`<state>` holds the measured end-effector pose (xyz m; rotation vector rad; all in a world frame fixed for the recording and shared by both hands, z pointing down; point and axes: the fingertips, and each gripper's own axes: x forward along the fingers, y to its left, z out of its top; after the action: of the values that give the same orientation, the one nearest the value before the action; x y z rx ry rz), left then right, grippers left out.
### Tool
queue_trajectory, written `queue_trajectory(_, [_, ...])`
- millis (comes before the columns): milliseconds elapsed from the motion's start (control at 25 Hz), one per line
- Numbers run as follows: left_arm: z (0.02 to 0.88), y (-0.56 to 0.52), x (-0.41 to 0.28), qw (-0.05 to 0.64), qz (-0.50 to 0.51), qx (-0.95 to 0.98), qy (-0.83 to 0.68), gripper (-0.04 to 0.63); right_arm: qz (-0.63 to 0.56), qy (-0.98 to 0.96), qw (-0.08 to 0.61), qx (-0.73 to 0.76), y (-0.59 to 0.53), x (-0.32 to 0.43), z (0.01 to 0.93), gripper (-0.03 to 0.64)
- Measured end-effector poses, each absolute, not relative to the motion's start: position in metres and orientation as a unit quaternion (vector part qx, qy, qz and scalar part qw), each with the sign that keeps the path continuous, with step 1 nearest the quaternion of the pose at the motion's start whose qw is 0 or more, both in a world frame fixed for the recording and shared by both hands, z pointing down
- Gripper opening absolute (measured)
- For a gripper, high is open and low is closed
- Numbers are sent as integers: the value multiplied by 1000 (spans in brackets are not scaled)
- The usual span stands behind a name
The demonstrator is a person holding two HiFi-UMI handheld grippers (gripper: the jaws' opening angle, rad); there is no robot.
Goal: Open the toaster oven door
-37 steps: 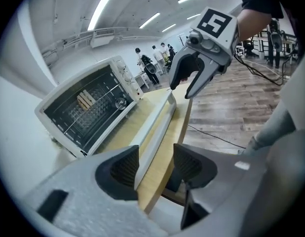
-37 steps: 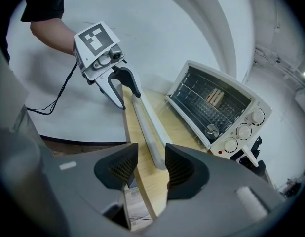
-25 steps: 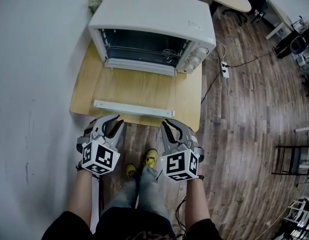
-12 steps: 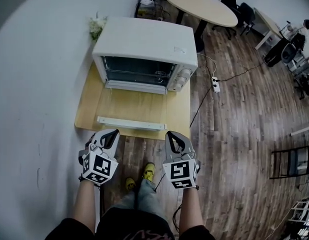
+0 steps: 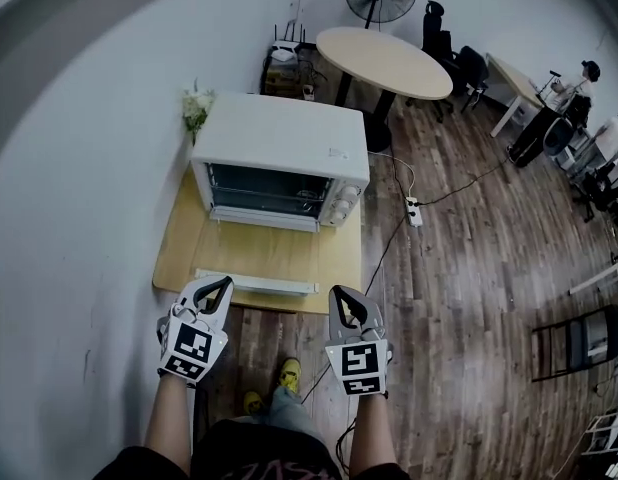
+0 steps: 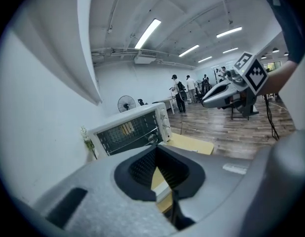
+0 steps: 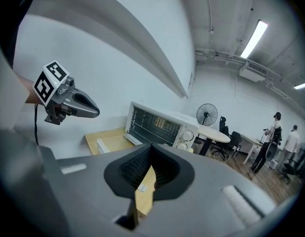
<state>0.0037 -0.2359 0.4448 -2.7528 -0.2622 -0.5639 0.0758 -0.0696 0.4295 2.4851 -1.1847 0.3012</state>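
Left claw (image 5: 215, 286) and right claw (image 5: 341, 296) just pinched together, empty, lifting away; oven door (image 5: 255, 282) lies flat open, so the job looks done.

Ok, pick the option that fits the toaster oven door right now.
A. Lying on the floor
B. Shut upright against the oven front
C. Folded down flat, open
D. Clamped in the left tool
C: the door lies flat on the table in front of the toaster oven, whose rack inside is exposed.
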Motion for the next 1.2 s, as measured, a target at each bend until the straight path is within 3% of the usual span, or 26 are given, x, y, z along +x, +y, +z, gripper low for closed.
queue_trajectory(240, [410, -249, 2, 120, -165, -977, -61, -3, 88, -406, 166, 894, -65, 82, 397, 11])
queue_trajectory(1200, [320, -275, 6, 93, -91, -991, 2, -3, 36, -382, 106, 917, -38, 109, 315, 10])
